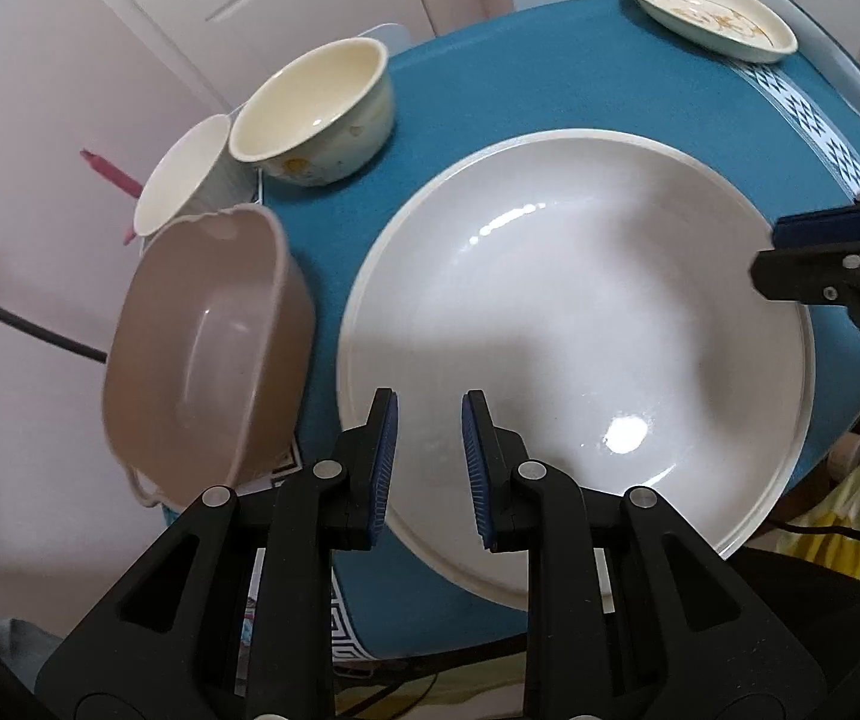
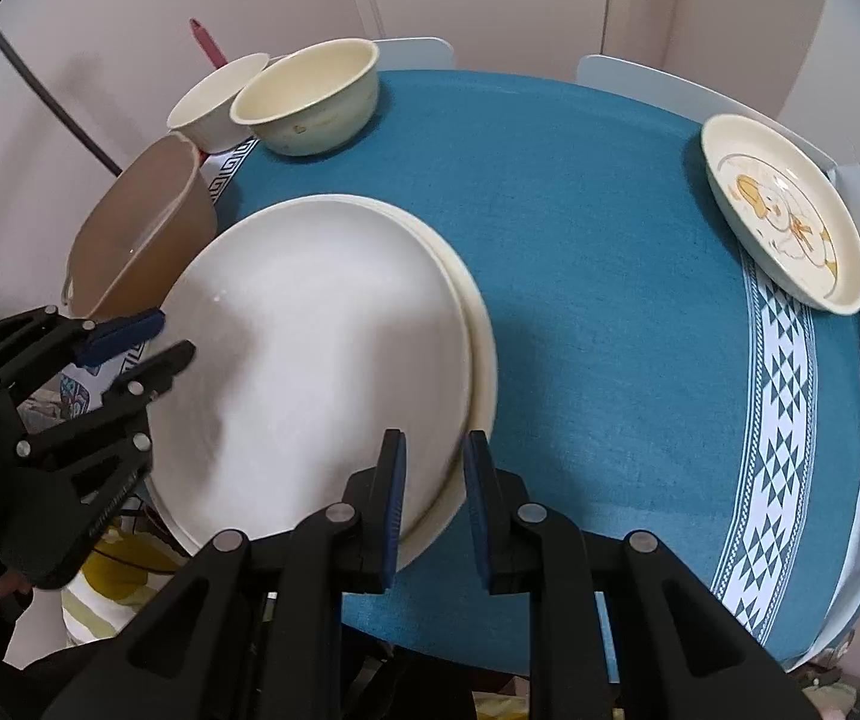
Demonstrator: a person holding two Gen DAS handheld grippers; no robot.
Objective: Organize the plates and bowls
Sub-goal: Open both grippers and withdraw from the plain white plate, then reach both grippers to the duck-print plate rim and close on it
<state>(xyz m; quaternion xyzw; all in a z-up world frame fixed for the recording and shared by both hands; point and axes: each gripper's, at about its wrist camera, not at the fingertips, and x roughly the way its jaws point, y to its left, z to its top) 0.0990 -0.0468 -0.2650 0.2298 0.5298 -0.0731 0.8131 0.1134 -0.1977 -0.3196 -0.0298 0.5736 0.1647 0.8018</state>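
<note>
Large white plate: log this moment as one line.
left fingers: shut on white plate | right fingers: shut on its opposite rim | white plate: over cream plate

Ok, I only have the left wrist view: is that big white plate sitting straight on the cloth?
Observer: No, the white plate lies on a cream plate, whose rim shows on one side.
Operator: Where's the right gripper?
Observer: The right gripper is over that doubled rim; contact I cannot tell.
Operator: And the far small plate?
Observer: The small plate has a yellow duck drawn on it.
</note>
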